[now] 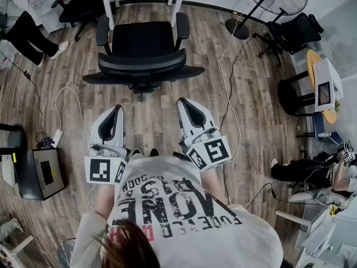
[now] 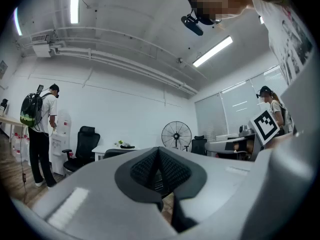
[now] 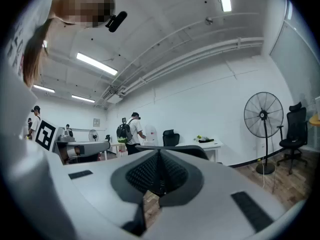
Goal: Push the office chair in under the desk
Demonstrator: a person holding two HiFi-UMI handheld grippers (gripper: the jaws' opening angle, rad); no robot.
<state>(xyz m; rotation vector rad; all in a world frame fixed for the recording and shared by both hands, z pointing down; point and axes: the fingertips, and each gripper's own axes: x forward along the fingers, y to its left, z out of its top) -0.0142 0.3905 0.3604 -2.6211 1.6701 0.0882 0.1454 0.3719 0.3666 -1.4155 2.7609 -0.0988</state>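
The step in hand is the approach: no push has begun, and both claws are held level in front of the person, aimed at the black office chair (image 1: 142,57), which has a curved mesh backrest and two armrests. The left claw (image 1: 117,110) has its jaws pressed together with nothing between them, and the right claw (image 1: 184,103) is likewise closed and empty. The chair stands ahead of both claws on the wood-plank floor (image 1: 156,121), clearly apart from them, with its backrest turned toward the person and its seat toward the white surface (image 1: 108,7) beyond. From the head view the front of the seat seems to sit about level with the surface's two slim legs, though the steep angle makes it hard to say how far under it already is. The next move likely calls for carrying both closed claws forward until they meet the top of the backrest, one on each side of its centre, then pressing evenly so the chair rolls straight between the legs instead of swivelling aside.
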